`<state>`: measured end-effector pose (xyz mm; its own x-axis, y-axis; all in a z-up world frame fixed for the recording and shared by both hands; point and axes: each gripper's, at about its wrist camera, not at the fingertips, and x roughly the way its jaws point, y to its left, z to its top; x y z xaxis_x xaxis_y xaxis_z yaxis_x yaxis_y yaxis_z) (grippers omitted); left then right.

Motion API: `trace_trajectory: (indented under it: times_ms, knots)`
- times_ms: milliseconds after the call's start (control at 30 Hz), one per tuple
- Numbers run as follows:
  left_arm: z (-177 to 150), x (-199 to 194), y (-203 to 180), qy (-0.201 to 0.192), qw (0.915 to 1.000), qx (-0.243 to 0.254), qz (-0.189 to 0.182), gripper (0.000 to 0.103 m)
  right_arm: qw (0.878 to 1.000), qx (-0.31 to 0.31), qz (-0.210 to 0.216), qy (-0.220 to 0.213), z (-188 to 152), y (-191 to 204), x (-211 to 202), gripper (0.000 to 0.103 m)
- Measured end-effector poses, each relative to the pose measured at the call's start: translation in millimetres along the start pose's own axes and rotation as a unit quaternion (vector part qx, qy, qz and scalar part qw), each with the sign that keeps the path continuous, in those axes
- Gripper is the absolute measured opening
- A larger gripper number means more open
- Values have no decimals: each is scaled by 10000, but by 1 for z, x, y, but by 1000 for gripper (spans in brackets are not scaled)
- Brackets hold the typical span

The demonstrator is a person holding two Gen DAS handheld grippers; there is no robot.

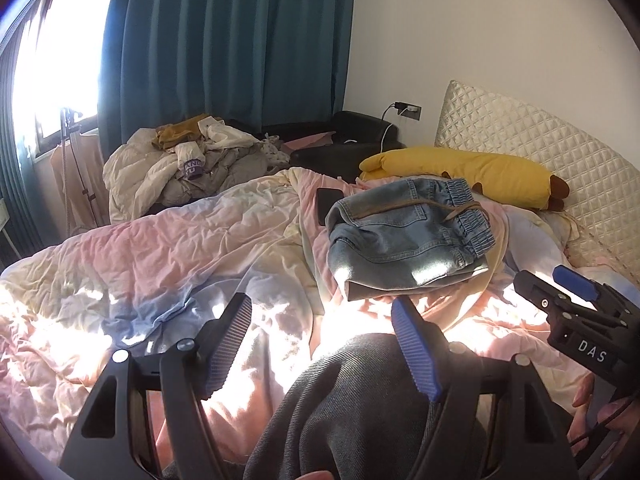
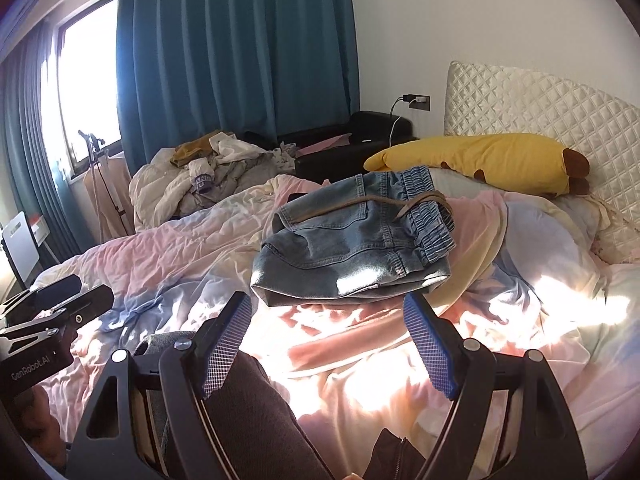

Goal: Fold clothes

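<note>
A: Jeans are sitting folded on the pastel duvet, up toward the quilted headboard, just short of the yellow plush pillow. A brown drawstring is trailing loose across the top of them.

B: Grippers?

A: Left gripper is hanging over the near edge of the bed, jaws spread wide, nothing pinched. Right gripper is doing the same, jaws apart and empty. A dark grey garment is lying low between them, across what looks like the person's lap, and neither pad is pressing on it.

B: So that's the next item?

A: Likely. The heap of unfolded clothes is sitting well apart, at the far side by the teal curtain.

B: Risks?

A: Several.
- Duvet is rumpled and soft, so a pinch aimed at the dark cloth is liable to be grabbing bedding too.
- Hard sun patches are washing out the near duvet, so fabric edges there are getting hard to read.
- A black phone is lying just beside the jeans, partly under their edge. Anything dragged across there is risking knocking it.
- The folded jeans are resting on a slope of bedding, so tugging the duvet is likely to be tipping the fold open.
</note>
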<state>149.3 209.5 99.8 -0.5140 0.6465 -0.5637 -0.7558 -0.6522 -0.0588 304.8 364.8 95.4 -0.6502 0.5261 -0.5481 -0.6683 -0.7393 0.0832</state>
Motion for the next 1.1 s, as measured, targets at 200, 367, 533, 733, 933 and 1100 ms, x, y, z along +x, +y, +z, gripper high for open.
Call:
trace_trajectory:
  times_ms: [200, 367, 533, 733, 933, 1100]
  knots:
    - [-1, 0, 5, 21, 10000, -92, 25, 74, 10000, -48, -34, -19, 2, 4, 1, 79]
    - [-3, 1, 5, 64, 9999, -79, 35, 74, 10000, -65, -44, -32, 3, 5, 1, 79]
    - [-4, 2, 6, 86, 9999, -79, 39, 74, 10000, -77, -53, -32, 3, 7, 2, 79]
    - [-6, 1, 7, 83, 9999, -104, 47, 74, 9999, -72, -90, -18, 0, 8, 2, 79]
    - [-6, 0, 9, 84, 9999, -104, 60, 74, 9999, -61, -123, -1, -2, 10, 4, 79]
    - [-8, 7, 12, 44, 10000, -18, 48, 74, 9998, -28, -187, 8, -4, 9, 8, 79]
